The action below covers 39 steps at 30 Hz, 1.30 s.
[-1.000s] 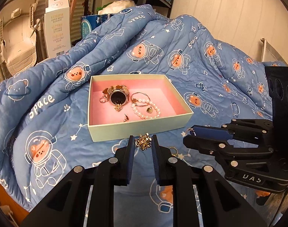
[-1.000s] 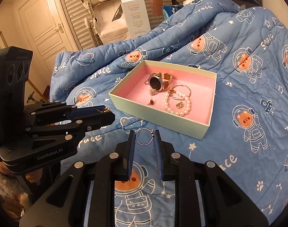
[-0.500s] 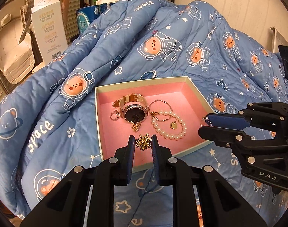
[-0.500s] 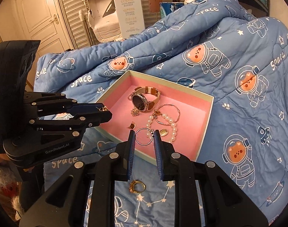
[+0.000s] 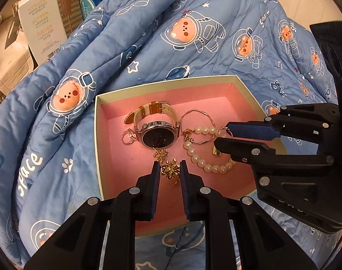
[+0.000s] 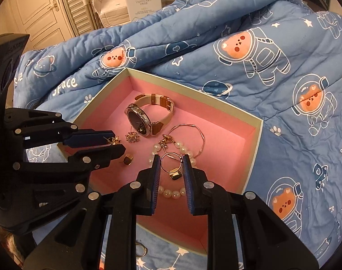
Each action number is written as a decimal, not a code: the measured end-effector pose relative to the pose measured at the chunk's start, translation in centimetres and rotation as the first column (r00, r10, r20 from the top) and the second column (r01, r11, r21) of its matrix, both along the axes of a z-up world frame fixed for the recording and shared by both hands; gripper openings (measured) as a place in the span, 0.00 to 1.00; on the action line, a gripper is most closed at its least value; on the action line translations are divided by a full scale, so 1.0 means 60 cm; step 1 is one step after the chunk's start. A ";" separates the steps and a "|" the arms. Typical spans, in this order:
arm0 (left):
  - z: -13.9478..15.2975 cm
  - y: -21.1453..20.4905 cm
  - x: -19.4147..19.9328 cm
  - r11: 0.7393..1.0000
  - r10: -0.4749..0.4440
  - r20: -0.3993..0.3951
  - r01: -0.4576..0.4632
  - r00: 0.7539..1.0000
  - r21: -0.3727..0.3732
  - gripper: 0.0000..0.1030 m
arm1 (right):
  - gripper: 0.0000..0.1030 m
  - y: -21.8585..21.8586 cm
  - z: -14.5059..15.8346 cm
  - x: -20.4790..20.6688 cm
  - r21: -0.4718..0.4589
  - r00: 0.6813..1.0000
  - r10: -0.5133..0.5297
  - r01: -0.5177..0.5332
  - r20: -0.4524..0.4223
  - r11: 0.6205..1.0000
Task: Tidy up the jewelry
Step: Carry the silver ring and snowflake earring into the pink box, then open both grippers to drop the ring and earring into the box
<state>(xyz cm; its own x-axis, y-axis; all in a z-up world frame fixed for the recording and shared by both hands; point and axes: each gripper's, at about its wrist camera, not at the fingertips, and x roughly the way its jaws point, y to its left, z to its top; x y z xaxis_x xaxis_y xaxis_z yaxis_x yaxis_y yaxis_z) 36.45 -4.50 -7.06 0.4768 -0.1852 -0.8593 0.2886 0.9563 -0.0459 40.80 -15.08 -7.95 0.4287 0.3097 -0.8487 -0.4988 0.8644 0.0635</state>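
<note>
Left tool (image 5: 168,168): clamped on a small gold floral earring (image 5: 169,170), held just above the pink floor of the box (image 5: 99,148), near its front left. Right tool (image 6: 171,164): clamped across a thin ring (image 6: 168,163), pads on opposite sides of the hoop, over the pearl bracelet (image 6: 171,192) in the box's right half.

Handling, my read: both pieces are very light, so grip force barely matters and the risk is slip or flick on release. The earring is spiky with a thin post, so it could snag the pad ribbing or bend; hold the cluster body, not the post. The ring is stiff but thin wire, fine across the diameter, though it can pivot between the pads.

Already in the box: watch (image 5: 158,132) centre, wire bangle (image 5: 198,123) beside it, matching earring (image 6: 132,137) next to the watch face, small gold stud (image 6: 127,159).

One more ring (image 6: 140,250) lies on the blanket (image 6: 283,135) outside the front wall, not yet collected.
</note>
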 end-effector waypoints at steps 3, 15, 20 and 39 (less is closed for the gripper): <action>-0.007 -0.002 0.004 1.000 0.000 -0.010 0.000 1.000 0.006 0.17 | 0.20 0.004 -0.009 0.010 -0.013 1.000 -0.004 0.004 -0.010 1.000; -0.010 -0.007 -0.001 1.000 -0.021 0.018 0.020 1.000 0.022 0.20 | 0.20 0.008 -0.031 0.016 -0.049 1.000 0.011 -0.012 -0.010 0.999; 0.000 -0.004 -0.006 0.999 -0.024 0.044 0.023 0.999 0.023 0.30 | 0.20 0.006 -0.036 0.014 -0.054 1.000 0.017 -0.017 -0.005 0.998; 0.083 0.063 -0.123 0.998 0.069 0.255 -0.066 0.965 -0.021 0.87 | 0.46 -0.039 0.052 -0.087 0.110 0.991 -0.035 0.021 0.132 0.994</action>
